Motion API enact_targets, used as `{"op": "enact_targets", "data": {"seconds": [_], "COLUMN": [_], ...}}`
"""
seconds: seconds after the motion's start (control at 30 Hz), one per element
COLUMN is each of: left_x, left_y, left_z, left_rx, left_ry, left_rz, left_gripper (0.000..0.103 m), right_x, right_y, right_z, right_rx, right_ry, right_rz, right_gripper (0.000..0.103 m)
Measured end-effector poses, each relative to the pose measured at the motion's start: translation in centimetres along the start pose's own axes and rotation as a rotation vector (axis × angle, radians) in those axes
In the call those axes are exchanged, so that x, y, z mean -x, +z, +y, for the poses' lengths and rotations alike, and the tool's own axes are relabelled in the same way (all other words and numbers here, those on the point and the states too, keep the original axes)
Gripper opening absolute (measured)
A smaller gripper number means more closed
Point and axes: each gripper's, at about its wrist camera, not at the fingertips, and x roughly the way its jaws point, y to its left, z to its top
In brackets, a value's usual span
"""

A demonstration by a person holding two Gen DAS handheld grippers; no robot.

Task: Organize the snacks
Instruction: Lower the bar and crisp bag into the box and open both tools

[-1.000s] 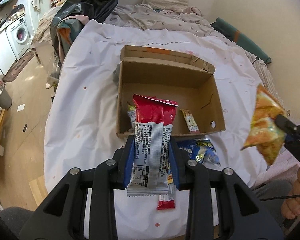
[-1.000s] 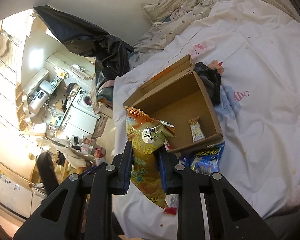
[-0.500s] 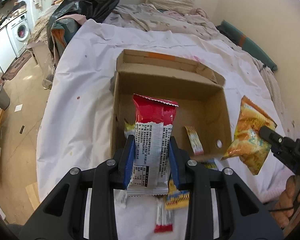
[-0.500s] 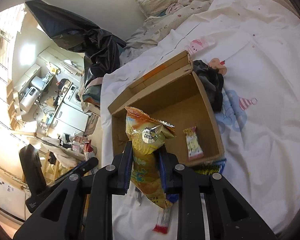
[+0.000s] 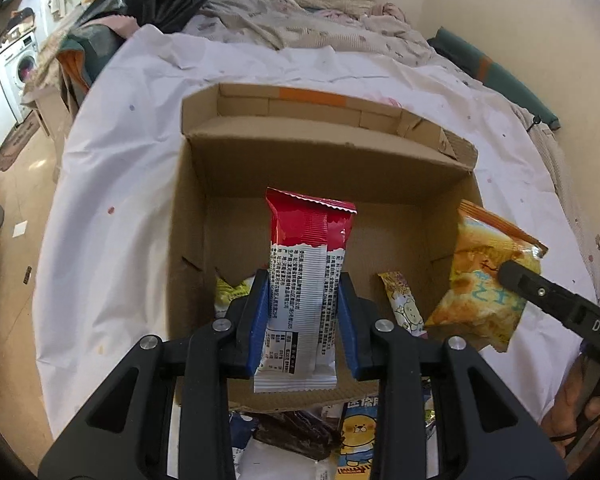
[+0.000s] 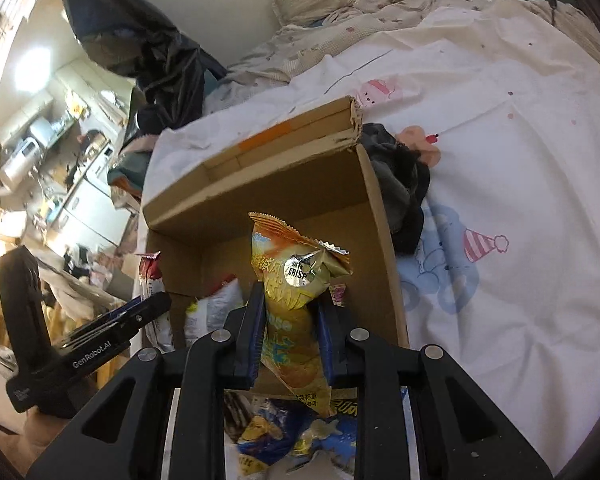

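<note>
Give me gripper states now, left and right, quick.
Left gripper: closed on the red pack, over the box.
Right gripper: closed on the chips bag.

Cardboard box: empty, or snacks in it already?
Not empty. The cardboard box already holds a small yellow packet flat on its floor and another yellowish packet by its left wall.
</note>
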Motion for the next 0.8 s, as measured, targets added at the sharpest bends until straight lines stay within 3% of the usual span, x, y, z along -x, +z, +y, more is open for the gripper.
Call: {"op": "enact_targets", "data": {"seconds": [0.6,0.8], "left_x": [-2.0,-1.9], "left_y": [0.4,0.1], "left_z": [-0.1,-0.5], "left_rx": [0.022,0.012], "left_ry": [-0.024,-0.037], "left_rz": [0.031,0.033], "left_gripper": [0.029,0.04], "right_x": [-3.1,-3.4], "right_y": [-0.7,-0.7], "right_z": [1.3,1.1], "right_rx": [0.079,0.068], "right_ry": [-0.069,-0.069], "right_rz": [0.084,0.095], "right_gripper": [0.025,0.028]}}
